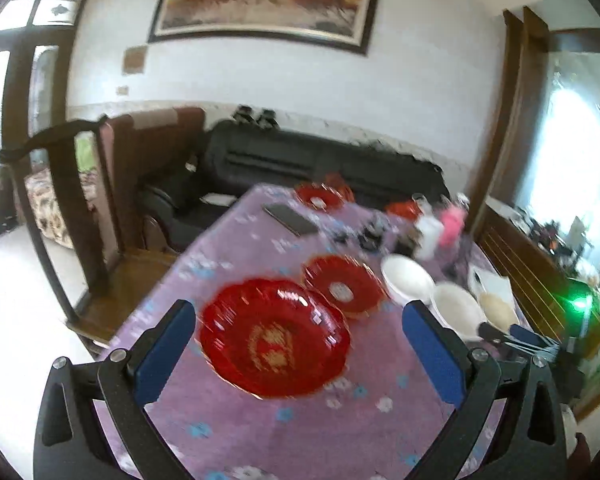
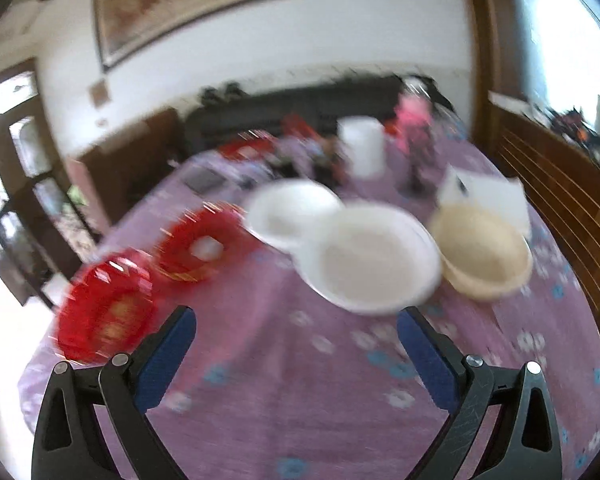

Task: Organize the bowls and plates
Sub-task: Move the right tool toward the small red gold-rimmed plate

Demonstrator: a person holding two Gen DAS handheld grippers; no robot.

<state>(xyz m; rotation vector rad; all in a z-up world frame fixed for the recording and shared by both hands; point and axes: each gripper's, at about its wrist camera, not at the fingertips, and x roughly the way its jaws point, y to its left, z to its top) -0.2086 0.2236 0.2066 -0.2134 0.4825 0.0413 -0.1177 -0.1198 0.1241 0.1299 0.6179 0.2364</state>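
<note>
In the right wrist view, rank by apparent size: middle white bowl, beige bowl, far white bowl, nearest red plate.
1. Middle white bowl
2. Beige bowl and nearest red plate: too alike, blurred
3. Far white bowl, though it sits farther away and is partly covered.

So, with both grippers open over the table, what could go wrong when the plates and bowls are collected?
1. The big white bowl overlaps the smaller white bowl and sits close to the beige bowl; the right hand-held gripper could knock a neighbour.
2. The near red plate is wide and shallow, so the left hand-held gripper may slip on its rim.
3. Both views are blurred, so aim may be poor.
</note>
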